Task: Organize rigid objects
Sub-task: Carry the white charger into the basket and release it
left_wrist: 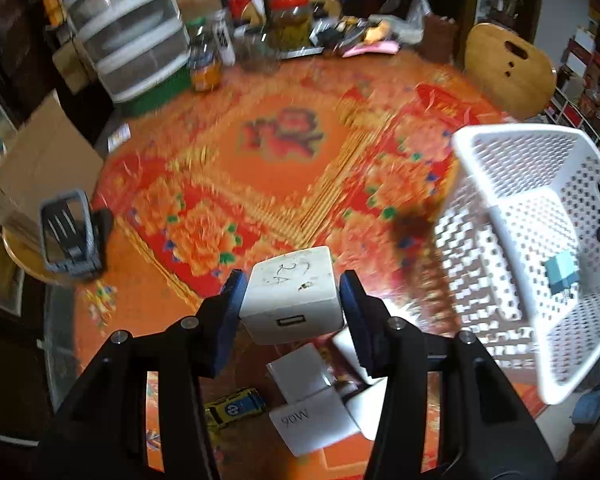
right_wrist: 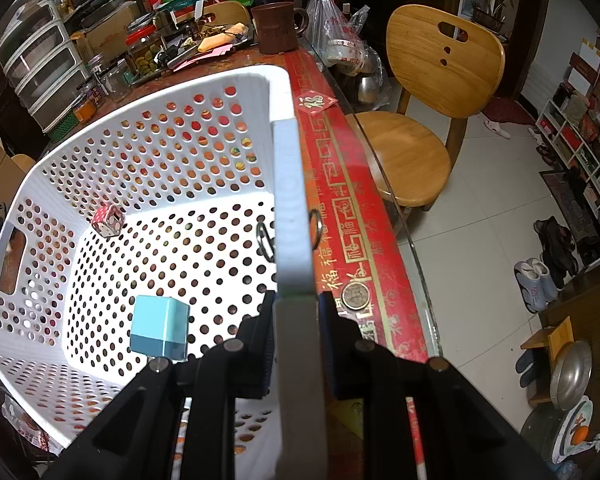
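Note:
My left gripper (left_wrist: pixel 292 300) is shut on a white USB charger cube (left_wrist: pixel 292 296) marked "2A", held above the red patterned table. Below it lie more white chargers (left_wrist: pixel 316 420) and a yellow-and-blue toy car (left_wrist: pixel 236 406). The white perforated basket (left_wrist: pixel 500 240) stands to the right, tilted. My right gripper (right_wrist: pixel 296 304) is shut on the basket's right rim (right_wrist: pixel 292 208). Inside the basket lie a light blue cube (right_wrist: pixel 160 328), a small pink patterned box (right_wrist: pixel 107 221) and a metal ring (right_wrist: pixel 265 240).
A grey phone stand (left_wrist: pixel 70 236) sits at the table's left edge. Jars (left_wrist: pixel 206 68), drawers (left_wrist: pixel 124 28) and clutter fill the far side. A coin (right_wrist: pixel 355 296) lies on the table's red border beside the basket. A wooden chair (right_wrist: pixel 428 92) stands to the right.

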A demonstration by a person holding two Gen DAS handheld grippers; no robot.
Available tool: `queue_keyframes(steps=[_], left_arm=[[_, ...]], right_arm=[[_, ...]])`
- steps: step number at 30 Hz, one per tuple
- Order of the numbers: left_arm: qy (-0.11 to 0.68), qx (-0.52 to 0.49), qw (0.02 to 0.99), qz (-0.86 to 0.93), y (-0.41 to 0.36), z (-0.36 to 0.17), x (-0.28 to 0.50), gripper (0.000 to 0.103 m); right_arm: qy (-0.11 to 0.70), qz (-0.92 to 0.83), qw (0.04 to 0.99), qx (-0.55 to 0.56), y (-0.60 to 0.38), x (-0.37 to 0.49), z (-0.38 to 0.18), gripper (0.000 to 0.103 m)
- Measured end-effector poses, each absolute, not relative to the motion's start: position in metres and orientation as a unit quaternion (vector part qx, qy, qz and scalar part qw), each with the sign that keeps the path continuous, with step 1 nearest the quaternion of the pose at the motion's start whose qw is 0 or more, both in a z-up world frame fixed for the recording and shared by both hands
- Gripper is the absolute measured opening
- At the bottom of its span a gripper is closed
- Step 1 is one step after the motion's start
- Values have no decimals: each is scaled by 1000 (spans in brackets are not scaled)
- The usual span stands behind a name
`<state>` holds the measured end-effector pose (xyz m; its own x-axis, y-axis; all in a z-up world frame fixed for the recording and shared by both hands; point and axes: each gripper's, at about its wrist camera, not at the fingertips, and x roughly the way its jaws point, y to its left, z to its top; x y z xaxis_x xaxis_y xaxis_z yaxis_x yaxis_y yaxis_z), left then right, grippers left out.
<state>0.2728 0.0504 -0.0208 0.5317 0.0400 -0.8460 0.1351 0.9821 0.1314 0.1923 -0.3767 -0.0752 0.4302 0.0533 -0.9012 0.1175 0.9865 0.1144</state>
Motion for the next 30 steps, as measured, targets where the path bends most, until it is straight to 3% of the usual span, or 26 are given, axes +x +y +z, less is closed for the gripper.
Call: queue_keyframes(steps=[15, 23, 30], left_arm=[[434, 162, 882, -83, -55, 48, 244, 46], [444, 200, 865, -124, -126, 34, 247, 46], [489, 221, 829, -154, -179, -10, 268, 46]], right_arm=[[534, -19, 842, 80, -376, 193, -76, 19], [534, -18, 841, 80, -376, 193, -77, 19], [534, -18, 841, 81, -376, 193, -77, 19]])
